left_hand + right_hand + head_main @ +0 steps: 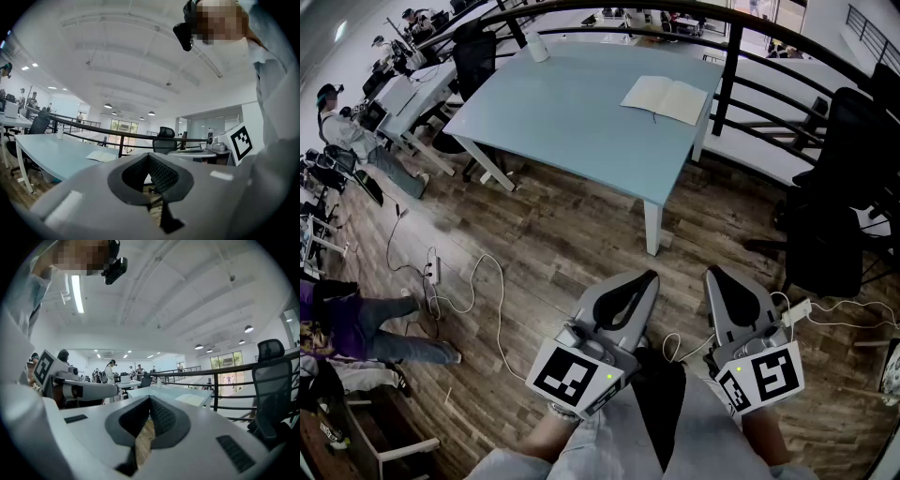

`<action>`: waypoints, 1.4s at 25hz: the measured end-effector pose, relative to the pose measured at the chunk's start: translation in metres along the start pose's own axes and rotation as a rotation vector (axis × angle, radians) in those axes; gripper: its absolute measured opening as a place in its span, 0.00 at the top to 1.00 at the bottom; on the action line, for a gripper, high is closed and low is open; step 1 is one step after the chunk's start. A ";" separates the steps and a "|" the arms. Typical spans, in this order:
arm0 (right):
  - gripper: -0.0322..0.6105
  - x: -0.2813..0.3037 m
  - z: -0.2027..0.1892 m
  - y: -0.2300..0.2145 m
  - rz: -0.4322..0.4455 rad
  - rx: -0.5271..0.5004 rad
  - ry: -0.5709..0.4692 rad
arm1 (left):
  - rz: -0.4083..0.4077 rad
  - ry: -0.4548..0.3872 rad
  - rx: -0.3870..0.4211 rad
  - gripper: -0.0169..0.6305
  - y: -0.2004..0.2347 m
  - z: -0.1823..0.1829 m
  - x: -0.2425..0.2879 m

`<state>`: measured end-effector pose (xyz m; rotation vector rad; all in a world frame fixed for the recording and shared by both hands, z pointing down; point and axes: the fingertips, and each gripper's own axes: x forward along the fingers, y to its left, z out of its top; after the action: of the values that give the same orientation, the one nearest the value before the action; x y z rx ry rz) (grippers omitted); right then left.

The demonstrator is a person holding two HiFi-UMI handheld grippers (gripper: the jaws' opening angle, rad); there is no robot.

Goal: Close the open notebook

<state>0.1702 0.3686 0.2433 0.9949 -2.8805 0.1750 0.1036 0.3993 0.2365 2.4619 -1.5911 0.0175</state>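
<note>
Notebook, head view: notebook [666, 98] lies open and flat, pages up, on the right part of the pale blue desk [562, 103], close to its right edge and well apart from both claws.
Floor, head view: a stretch of wooden floor [581, 234] lies between the person and the desk.
Left claw, head view: left claw [649, 277] is held low in front of the person, jaws together, nothing in them.
Right claw, head view: right claw [715, 275] sits just beside it, jaws also together and empty.
Notebook, left gripper view: notebook [101, 156] shows small and far off on the desk [47, 152], left of the jaw tips.
Left claw, left gripper view: left claw [149, 156] has its ribbed pads meeting at the tips; nothing sits between them.
Notebook, right gripper view: notebook [194, 399] shows pale and flat on the desk [159, 393], right of the jaw tips.
Right claw, right gripper view: right claw [150, 398] is closed at the tips and empty.
Handling: probably light and thin, with floppy pages, and likely to slide on the smooth desk.
Where to take hold: probably the outer edge of one half, lifted and folded over the spine, while the other claw presses the other half down.
</note>
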 end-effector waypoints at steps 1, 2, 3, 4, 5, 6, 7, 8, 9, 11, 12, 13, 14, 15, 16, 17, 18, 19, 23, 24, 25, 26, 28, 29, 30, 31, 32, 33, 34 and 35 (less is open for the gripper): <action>0.95 0.001 -0.001 0.000 0.000 0.000 0.001 | 0.002 -0.012 0.013 0.97 0.003 0.000 0.001; 0.95 0.002 -0.001 0.000 0.000 0.001 0.002 | 0.003 -0.021 0.023 0.97 0.005 0.000 0.001; 0.95 0.003 -0.002 0.000 0.000 0.001 0.003 | 0.003 -0.026 0.029 0.97 0.007 0.000 0.001; 0.95 0.004 -0.002 0.000 0.000 0.002 0.003 | 0.003 -0.028 0.031 0.97 0.008 0.000 0.002; 0.95 0.005 -0.003 0.000 0.000 0.003 0.004 | 0.002 -0.028 0.031 0.97 0.008 0.000 0.002; 0.95 0.005 -0.003 0.000 -0.001 0.003 0.005 | 0.000 -0.028 0.031 0.97 0.009 -0.001 0.002; 0.95 0.006 -0.003 0.000 -0.001 0.003 0.006 | -0.001 -0.027 0.030 0.97 0.010 -0.001 0.002; 0.95 0.007 -0.003 0.000 -0.002 0.003 0.007 | -0.002 -0.026 0.029 0.97 0.010 -0.001 0.002; 0.95 0.007 -0.004 0.001 -0.002 0.003 0.009 | -0.003 -0.024 0.028 0.97 0.011 -0.002 0.002; 0.95 0.009 -0.005 0.001 -0.003 0.004 0.011 | -0.006 -0.011 0.012 0.97 0.011 -0.003 0.003; 0.95 0.010 -0.006 0.001 -0.004 0.004 0.012 | -0.008 -0.001 0.000 0.97 0.011 -0.004 0.003; 0.95 0.011 -0.006 0.001 -0.006 0.003 0.012 | -0.010 0.004 -0.006 0.97 0.012 -0.004 0.003; 0.95 0.012 -0.006 0.002 -0.008 0.002 0.013 | -0.011 0.000 -0.001 0.97 0.014 -0.004 0.003; 0.95 0.013 -0.006 0.002 -0.010 0.002 0.015 | -0.011 -0.010 0.010 0.97 0.016 -0.003 0.003; 0.95 0.014 -0.006 0.003 -0.013 0.001 0.017 | -0.013 -0.018 0.019 0.97 0.019 -0.002 0.003; 0.95 0.016 -0.006 0.003 -0.016 0.001 0.019 | -0.016 -0.023 0.023 0.97 0.021 -0.002 0.002; 0.95 0.017 -0.006 0.004 -0.020 0.004 0.020 | -0.019 -0.024 0.023 0.97 0.022 -0.002 0.002; 0.95 0.018 -0.007 0.005 -0.023 0.007 0.021 | -0.023 -0.024 0.022 0.97 0.023 -0.002 0.001; 0.95 0.023 -0.009 0.006 -0.038 0.015 0.029 | -0.041 -0.016 0.013 0.97 0.029 -0.002 0.001; 0.95 0.025 -0.009 0.007 -0.042 0.014 0.031 | -0.046 -0.016 0.014 0.97 0.031 -0.002 0.001; 0.95 0.027 -0.009 0.008 -0.047 0.013 0.033 | -0.051 -0.010 0.009 0.97 0.033 -0.002 0.001; 0.95 0.029 -0.009 0.009 -0.052 0.012 0.034 | -0.057 0.000 -0.001 0.97 0.034 -0.002 0.000; 0.95 0.034 -0.008 0.012 -0.060 0.010 0.034 | -0.067 0.009 -0.013 0.97 0.039 0.000 -0.002; 0.95 0.037 -0.007 0.014 -0.063 0.008 0.033 | -0.070 0.007 -0.013 0.97 0.042 0.001 -0.003; 0.95 0.039 -0.007 0.016 -0.066 0.007 0.032 | -0.072 0.001 -0.008 0.97 0.046 0.002 -0.004; 0.95 0.042 -0.006 0.018 -0.068 0.005 0.030 | -0.073 -0.010 0.003 0.97 0.050 0.004 -0.005; 0.95 0.045 -0.005 0.019 -0.070 0.003 0.029 | -0.075 -0.023 0.016 0.97 0.054 0.005 -0.005; 0.95 0.048 -0.004 0.021 -0.073 0.001 0.027 | -0.076 -0.029 0.023 0.97 0.058 0.006 -0.006; 0.95 0.051 -0.003 0.023 -0.075 -0.002 0.027 | -0.079 -0.026 0.019 0.97 0.061 0.007 -0.007; 0.95 0.054 -0.003 0.025 -0.077 -0.006 0.027 | -0.081 -0.018 0.011 0.97 0.064 0.006 -0.008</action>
<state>0.1126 0.3561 0.2509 1.0915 -2.8115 0.1734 0.0421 0.3798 0.2400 2.5399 -1.5001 -0.0092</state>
